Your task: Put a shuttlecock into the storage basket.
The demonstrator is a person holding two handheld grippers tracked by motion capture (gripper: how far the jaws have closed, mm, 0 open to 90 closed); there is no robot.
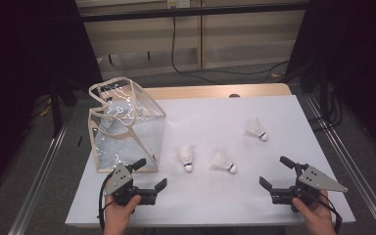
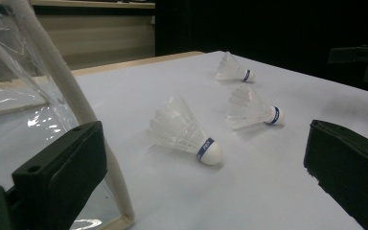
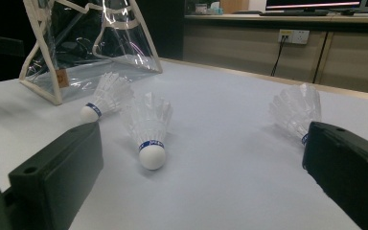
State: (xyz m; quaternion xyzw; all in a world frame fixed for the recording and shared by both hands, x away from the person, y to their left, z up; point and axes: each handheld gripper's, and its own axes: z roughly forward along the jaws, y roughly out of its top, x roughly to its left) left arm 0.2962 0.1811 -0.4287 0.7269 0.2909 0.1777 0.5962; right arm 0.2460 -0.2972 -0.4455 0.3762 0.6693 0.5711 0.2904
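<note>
High view shows us both grippers with jaws spread and empty, our left gripper point(image 1: 150, 176) nearest the left shuttlecock point(image 1: 187, 156), which lies just ahead and to its right beside the bag point(image 1: 125, 127), cork toward us.
</note>
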